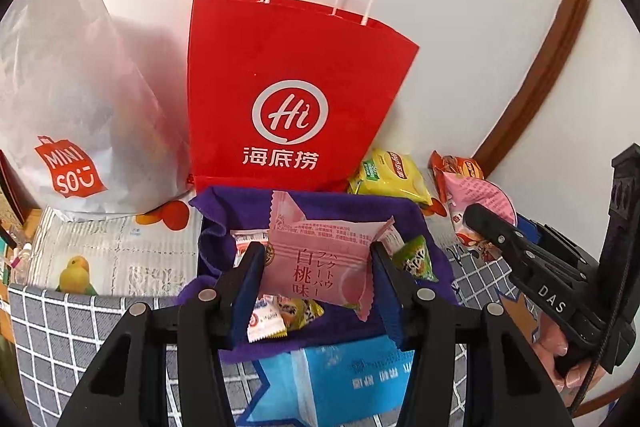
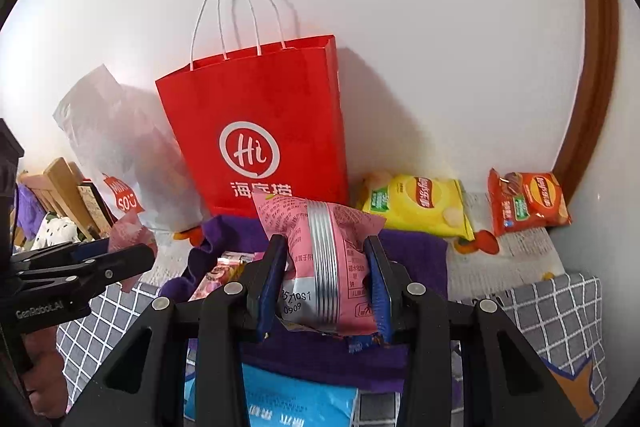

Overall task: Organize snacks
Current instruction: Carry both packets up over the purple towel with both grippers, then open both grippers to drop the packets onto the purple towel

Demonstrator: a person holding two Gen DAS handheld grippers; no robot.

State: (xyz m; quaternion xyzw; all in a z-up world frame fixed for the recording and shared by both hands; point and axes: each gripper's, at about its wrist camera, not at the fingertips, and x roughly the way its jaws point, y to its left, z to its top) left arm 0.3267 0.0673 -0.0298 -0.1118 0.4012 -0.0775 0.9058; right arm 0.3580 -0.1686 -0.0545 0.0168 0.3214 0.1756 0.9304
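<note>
both hand-held grippers grip snacks. left hand-held gripper [image 1: 318, 277] squeezes a flat pink peach snack pack [image 1: 316, 259] between its blue pads, up above a box lined with purple cloth [image 1: 340, 207]. small candies [image 1: 276, 315] and a green packet [image 1: 416, 259] lie in the box. right hand-held gripper [image 2: 326, 285] is clenched on a puffy pink snack bag [image 2: 324, 267] with a silver stripe, also over the purple cloth. behind stand a red paper bag [image 1: 288, 87] and a white bag [image 1: 80, 107] by the wall. a yellow chip bag [image 2: 416, 207] and an orange chip bag [image 2: 528, 203] lie on the table [image 2: 560, 307] to the right. a blue pack [image 1: 340, 379] lies close in front.
</note>
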